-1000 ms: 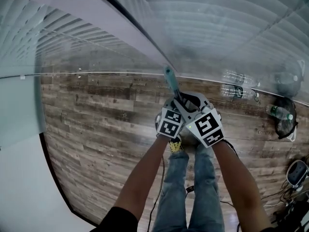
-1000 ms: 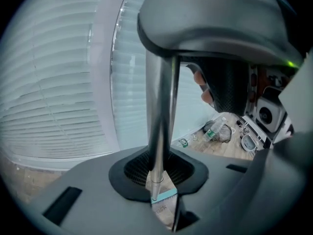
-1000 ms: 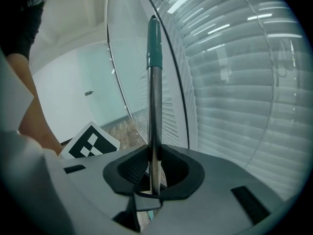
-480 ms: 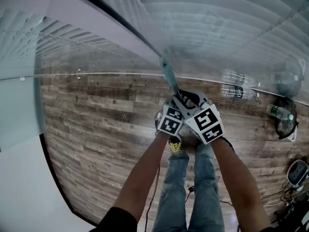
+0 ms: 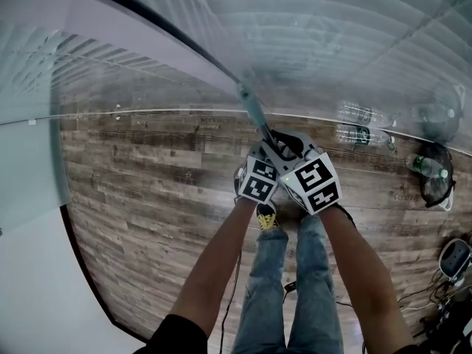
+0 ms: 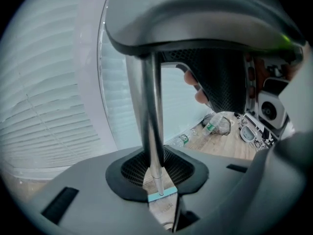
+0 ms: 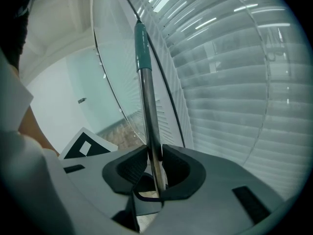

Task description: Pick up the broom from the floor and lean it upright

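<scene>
Two grippers shared the broom (image 5: 253, 110), so the pick-up part looked done. Its metal shaft stood steeply in front of the person instead of lying on the wooden floor (image 5: 147, 175). The teal-capped top end was tipped away toward the far glass wall (image 5: 332, 43) and its blinds.

The left gripper (image 6: 159, 175) was pinching the shaft between its dark pads, lower down. The right gripper (image 7: 155, 168), just above it, also had the shaft between its pads, which sat against the metal on both sides. Its jaws had just been opening, so I judged that grip to be loosening rather than gone.

What remained was the lean itself. No view showed whether the top end touched the glass, and the broom head was hidden behind the grippers in the head view. The left gripper view showed only a teal piece at the shaft's bottom end, over floorboards.

By my reading the task was near its end: rest the shaft against the wall, check that it stays, then let go with both. Bottles (image 5: 359, 135) lay on the floor at the far right, well apart from the broom.
</scene>
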